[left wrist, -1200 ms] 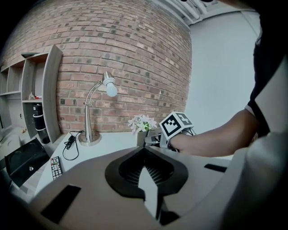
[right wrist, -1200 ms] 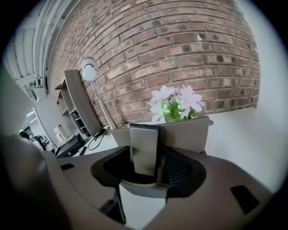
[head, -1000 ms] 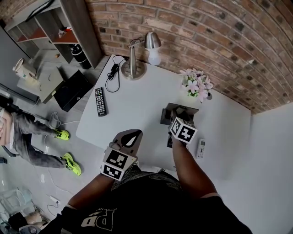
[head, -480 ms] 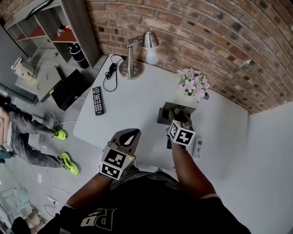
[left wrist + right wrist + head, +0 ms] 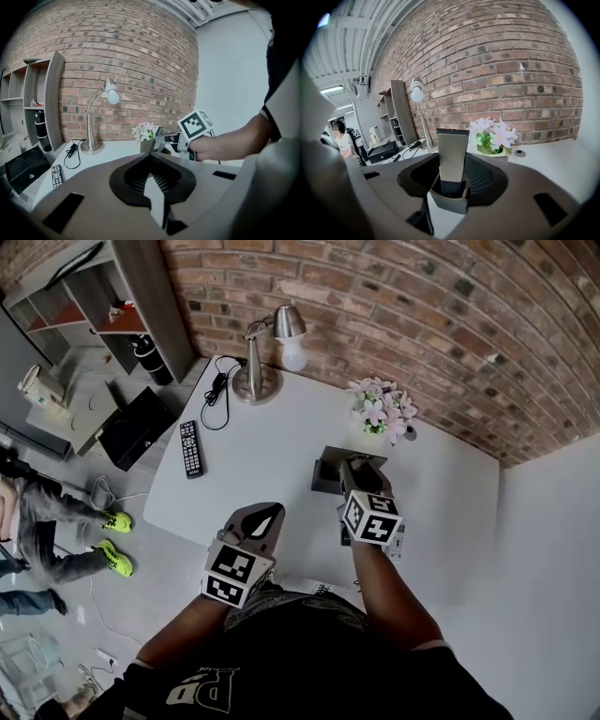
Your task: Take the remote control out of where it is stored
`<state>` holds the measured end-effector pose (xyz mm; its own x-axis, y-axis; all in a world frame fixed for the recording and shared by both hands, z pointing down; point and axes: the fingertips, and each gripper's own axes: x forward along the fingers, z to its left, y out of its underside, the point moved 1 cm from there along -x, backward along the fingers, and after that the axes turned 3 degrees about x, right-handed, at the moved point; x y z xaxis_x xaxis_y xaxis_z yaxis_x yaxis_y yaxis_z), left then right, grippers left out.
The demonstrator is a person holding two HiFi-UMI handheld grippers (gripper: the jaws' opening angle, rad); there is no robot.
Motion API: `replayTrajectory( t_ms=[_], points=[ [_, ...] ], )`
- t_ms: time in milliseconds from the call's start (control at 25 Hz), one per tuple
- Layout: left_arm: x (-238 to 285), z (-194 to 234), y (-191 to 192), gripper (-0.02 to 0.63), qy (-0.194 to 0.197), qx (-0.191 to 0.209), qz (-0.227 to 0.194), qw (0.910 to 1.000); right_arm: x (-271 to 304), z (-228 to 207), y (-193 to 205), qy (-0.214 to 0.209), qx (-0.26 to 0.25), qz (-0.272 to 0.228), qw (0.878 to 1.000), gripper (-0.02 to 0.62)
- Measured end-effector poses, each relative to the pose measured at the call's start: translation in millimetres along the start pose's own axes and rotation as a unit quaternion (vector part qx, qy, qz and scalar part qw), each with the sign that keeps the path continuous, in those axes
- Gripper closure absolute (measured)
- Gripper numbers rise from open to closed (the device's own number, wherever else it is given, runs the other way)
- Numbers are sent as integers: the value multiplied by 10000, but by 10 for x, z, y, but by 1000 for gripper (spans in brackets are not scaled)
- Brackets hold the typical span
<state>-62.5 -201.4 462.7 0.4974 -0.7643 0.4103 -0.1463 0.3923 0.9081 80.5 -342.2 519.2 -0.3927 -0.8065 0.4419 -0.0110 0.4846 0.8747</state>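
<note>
Black short-sleeved shirt (image 5: 309, 662) with pale print, grey left gripper (image 5: 269, 512), grey right gripper (image 5: 351, 472), black-and-white marker cubes (image 5: 234, 575)

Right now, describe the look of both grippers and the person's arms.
Both the left gripper and the right gripper have grey wedge-shaped bodies with a black ribbed recess around the jaws. Each carries a cube with black-and-white square markers. The person wears a black short-sleeved top with pale lettering.

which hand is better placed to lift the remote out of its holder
Right: the right gripper has the upright remote control between its jaws; the left gripper hangs shut and empty, back by the table's near edge.
</note>
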Motion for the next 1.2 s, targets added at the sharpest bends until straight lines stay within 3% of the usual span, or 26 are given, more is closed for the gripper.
replayTrajectory(
  t_ms=[280, 560, 760, 1200],
  points=[
    [56, -202, -53, 601, 110, 112, -12, 9999, -321, 43, -267, -364, 99, -394, 9985, 415],
    [169, -421, -128, 601, 284, 253, -46, 9993, -712, -94, -423, -399, -13, -629, 9972, 415],
    [336, -674, -163, 600, 544, 384, -42, 9978, -995, -437, -334, -141, -64, -613, 9980, 415],
    [667, -1288, -173, 600, 1241, 766, 103, 9892, -1720, -1523, 168, 869, 166, -296, 9956, 416]
  ],
)
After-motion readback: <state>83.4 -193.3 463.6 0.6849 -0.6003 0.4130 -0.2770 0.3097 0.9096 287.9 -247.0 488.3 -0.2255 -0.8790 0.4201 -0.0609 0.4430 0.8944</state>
